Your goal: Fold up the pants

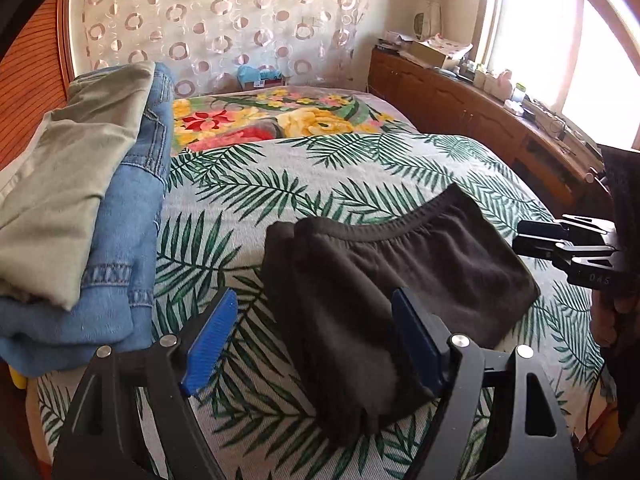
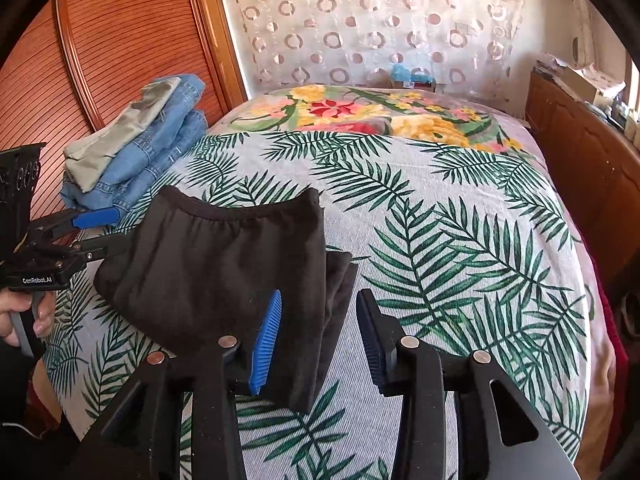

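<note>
Lying folded on the leaf-print bed (image 2: 460,208), black pants (image 1: 384,280) stretch left to right between both grippers. Left gripper (image 1: 316,344) and right gripper (image 2: 320,340) hover wide open, empty, at opposite ends.

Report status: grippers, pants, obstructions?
Left gripper open, right gripper open, both empty. Black pants folded on bed. Folded stack alongside, clear.

The left gripper's (image 1: 316,344) right finger covers part of the folded black pants (image 1: 384,264). The blue jeans (image 1: 132,216) lie mostly hidden under the olive trousers (image 1: 76,176), whose near end the frame cuts off. Items on the wooden cabinet (image 1: 460,100) are too small and glare-washed to identify.
</note>
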### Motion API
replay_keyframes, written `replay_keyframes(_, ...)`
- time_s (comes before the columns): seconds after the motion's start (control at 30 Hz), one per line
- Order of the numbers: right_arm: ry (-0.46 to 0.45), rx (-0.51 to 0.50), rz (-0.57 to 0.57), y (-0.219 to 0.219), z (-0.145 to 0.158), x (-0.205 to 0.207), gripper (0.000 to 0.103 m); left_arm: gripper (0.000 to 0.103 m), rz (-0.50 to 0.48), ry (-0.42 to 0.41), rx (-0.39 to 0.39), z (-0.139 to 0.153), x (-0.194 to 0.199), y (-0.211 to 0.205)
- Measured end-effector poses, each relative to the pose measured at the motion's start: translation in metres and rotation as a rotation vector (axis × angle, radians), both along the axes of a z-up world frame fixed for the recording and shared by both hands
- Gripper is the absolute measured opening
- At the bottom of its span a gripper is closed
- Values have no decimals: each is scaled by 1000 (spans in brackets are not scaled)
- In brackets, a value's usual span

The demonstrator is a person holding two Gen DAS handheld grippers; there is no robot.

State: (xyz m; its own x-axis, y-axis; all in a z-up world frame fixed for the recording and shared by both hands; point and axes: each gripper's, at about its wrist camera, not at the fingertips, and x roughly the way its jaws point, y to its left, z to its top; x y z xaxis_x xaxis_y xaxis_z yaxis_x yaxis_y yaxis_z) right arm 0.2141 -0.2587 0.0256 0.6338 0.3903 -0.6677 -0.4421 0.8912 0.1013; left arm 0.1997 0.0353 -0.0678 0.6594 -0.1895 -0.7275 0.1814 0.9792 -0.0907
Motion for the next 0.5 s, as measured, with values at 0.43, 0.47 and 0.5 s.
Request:
replay_keyframes(0.43, 14, -37, -4, 14, -8, 25, 45, 80, -12, 27, -7, -14, 33, -2)
replay_keyframes(0.47, 18, -38, -4, 15, -9, 26, 46, 80, -12, 27, -7, -14, 35, -1)
replay_keyframes(0.5, 21, -38, -6, 16, -10, 27, 47, 80, -13, 27, -7, -14, 36, -1)
